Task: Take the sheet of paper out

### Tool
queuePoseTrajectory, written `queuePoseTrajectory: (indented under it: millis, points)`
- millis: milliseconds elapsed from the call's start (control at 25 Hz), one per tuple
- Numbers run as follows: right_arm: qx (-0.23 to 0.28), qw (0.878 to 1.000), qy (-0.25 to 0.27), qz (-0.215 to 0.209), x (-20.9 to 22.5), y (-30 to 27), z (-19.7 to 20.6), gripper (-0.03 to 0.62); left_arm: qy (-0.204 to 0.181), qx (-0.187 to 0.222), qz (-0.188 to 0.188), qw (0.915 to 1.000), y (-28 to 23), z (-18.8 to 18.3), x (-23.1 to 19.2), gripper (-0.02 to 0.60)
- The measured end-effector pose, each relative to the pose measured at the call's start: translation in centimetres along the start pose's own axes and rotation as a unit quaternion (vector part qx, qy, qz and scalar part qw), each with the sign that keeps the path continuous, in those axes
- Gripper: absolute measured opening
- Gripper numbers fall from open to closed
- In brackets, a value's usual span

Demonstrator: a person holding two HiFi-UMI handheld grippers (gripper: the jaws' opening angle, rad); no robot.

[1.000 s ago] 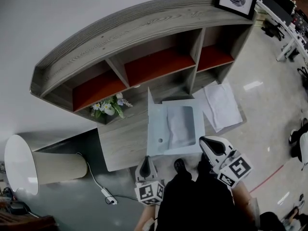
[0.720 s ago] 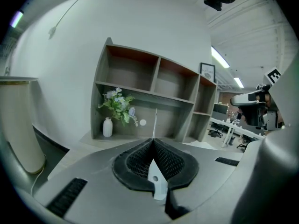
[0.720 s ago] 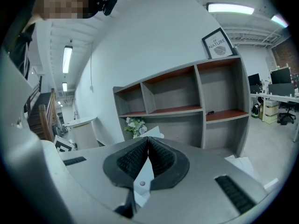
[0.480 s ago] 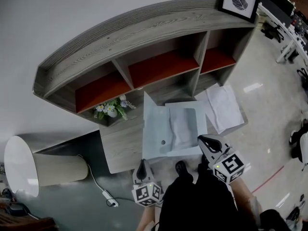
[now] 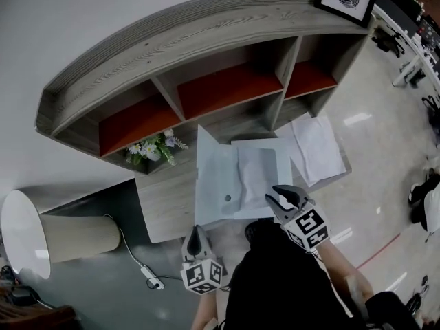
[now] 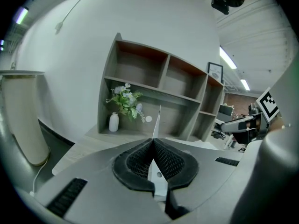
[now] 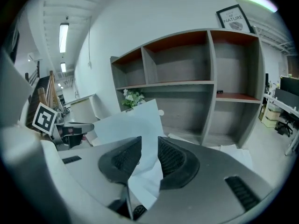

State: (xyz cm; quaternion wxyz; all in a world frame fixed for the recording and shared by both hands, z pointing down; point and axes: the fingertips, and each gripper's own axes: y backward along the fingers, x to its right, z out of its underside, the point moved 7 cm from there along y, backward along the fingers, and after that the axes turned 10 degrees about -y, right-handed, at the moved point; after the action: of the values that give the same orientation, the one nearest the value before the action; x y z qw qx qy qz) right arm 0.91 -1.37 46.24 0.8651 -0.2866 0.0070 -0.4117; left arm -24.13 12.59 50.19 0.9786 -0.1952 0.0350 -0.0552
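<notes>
My right gripper has just been easing its jaws apart, leaving a narrow gap with the crumpled white sheet of paper running loose between the pads. My left gripper is clamping tight on the near edge of the pale blue flat folder. I'm wanting a square re-grip, then a level draw toward me, since the sheet is lying in the open folder, stretching away from those pads.

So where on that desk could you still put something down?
There is bare wood between the flowers and the folder. The three shelf compartments look bare too. The right end is crowded with loose paper.
</notes>
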Motion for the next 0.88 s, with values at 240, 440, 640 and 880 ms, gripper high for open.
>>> queuePoseTrajectory:
  millis: [240, 440, 640, 880]
  points:
    - [-0.047, 0.998, 0.026, -0.029, 1.0, -3.2, 1.2, 0.135, 0.007, -0.013, -0.022, 0.9996, 0.1, 0.1, -0.1, 0.012]
    - [-0.085, 0.994, 0.044, -0.054, 1.7, -5.7, 1.9, 0.217, 0.010, -0.026, -0.051, 0.9983, 0.0, 0.0, -0.2, 0.012]
    - [-0.116, 0.989, 0.058, -0.075, 2.8, -7.9, 3.3, 0.242, 0.010, -0.039, -0.081, 0.9959, 0.1, -0.1, 0.6, 0.012]
    - [-0.152, 0.980, 0.078, -0.101, 3.9, -10.4, 5.3, 0.264, 0.016, -0.049, -0.122, 0.9912, 0.2, 0.2, 1.6, 0.012]
